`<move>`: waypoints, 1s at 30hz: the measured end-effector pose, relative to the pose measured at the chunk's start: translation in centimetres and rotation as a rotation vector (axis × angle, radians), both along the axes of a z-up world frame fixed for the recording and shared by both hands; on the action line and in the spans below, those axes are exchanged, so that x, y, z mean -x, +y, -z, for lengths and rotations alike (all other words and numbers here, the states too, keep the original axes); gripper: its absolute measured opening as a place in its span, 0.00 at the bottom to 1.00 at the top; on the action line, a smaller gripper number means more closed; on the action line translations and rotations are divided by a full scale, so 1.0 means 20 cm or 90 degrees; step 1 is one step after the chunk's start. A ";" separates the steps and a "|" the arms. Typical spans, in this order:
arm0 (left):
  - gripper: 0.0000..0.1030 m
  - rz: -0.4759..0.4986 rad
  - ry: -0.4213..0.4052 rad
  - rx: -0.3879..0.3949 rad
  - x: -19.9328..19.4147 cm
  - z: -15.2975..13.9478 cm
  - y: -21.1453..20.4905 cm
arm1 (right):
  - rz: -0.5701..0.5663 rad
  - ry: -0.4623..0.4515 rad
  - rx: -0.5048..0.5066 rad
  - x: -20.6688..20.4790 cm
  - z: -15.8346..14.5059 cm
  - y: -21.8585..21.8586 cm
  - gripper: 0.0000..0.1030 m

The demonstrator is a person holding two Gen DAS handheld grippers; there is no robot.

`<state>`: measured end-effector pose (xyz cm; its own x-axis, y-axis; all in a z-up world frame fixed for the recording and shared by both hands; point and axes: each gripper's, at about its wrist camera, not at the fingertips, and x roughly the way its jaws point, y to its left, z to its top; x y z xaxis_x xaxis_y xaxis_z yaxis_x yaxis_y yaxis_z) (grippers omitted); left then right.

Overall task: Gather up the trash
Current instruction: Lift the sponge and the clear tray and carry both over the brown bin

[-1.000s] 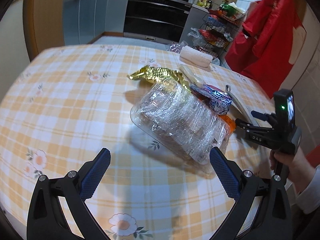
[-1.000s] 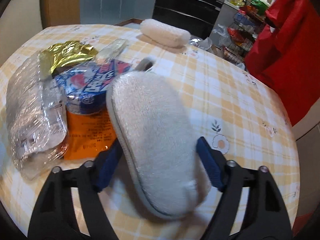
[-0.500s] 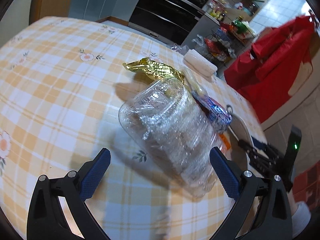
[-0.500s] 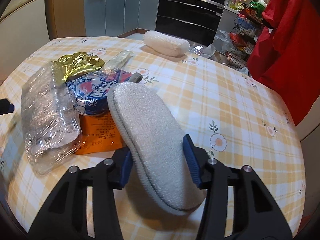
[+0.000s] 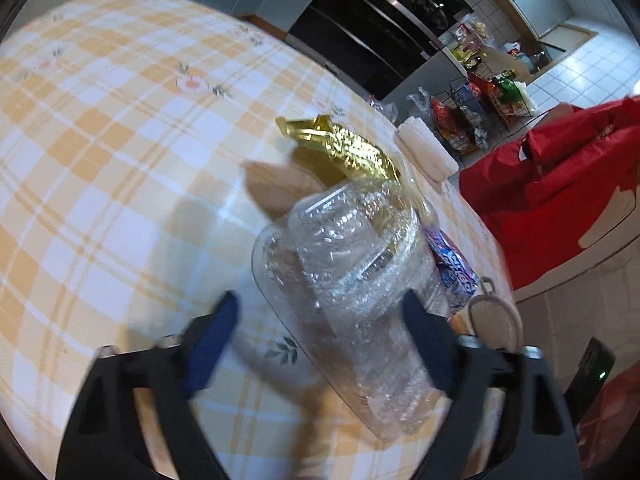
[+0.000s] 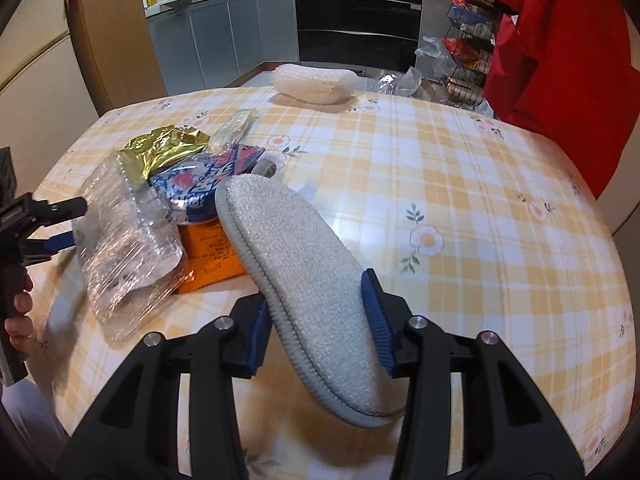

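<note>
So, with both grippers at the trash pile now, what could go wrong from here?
1. The left gripper is closing its jaws around the clear tray. The thin plastic may buckle or slip out.
2. Lifting the tray could drag the gold wrapper and blue packet lying against it.
3. The right gripper holds the grey pad at one end only, tilted, so it may swing.

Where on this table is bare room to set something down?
Bare tablecloth spreads from the grey pad across to the red cloth, and on the far side of the clear plastic tray in the left view. The gold, blue and orange wrappers crowd between tray and pad.
</note>
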<state>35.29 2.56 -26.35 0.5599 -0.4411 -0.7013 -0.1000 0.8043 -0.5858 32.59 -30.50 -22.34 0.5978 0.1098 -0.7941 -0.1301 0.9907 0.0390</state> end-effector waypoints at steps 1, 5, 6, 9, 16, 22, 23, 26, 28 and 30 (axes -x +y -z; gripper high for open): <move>0.59 -0.001 0.000 0.005 0.01 -0.01 0.01 | 0.001 0.002 0.001 0.01 0.00 0.00 0.43; 0.47 0.004 -0.010 -0.011 0.07 -0.07 0.02 | 0.010 0.006 -0.017 0.07 -0.01 -0.01 0.41; 0.45 0.006 -0.013 -0.015 0.09 -0.09 0.02 | 0.012 0.004 -0.021 0.09 -0.02 -0.01 0.41; 0.35 0.025 -0.035 -0.026 0.16 -0.16 0.02 | 0.016 0.000 -0.038 0.15 -0.04 -0.02 0.39; 0.32 0.102 -0.088 -0.089 0.32 -0.34 -0.10 | 0.029 -0.006 -0.077 0.27 -0.07 -0.03 0.36; 0.30 0.148 -0.128 -0.122 0.43 -0.45 -0.19 | 0.049 -0.011 -0.114 0.35 -0.10 -0.06 0.32; 0.30 0.156 -0.136 -0.131 0.44 -0.47 -0.20 | 0.050 -0.013 -0.121 0.37 -0.11 -0.06 0.30; 0.29 0.181 -0.155 -0.151 0.50 -0.52 -0.24 | 0.056 -0.019 -0.143 0.42 -0.14 -0.07 0.26; 0.29 0.192 -0.163 -0.160 0.53 -0.55 -0.26 | 0.062 -0.022 -0.157 0.45 -0.15 -0.08 0.26; 0.29 0.204 -0.174 -0.172 0.56 -0.58 -0.28 | 0.067 -0.023 -0.165 0.48 -0.16 -0.08 0.26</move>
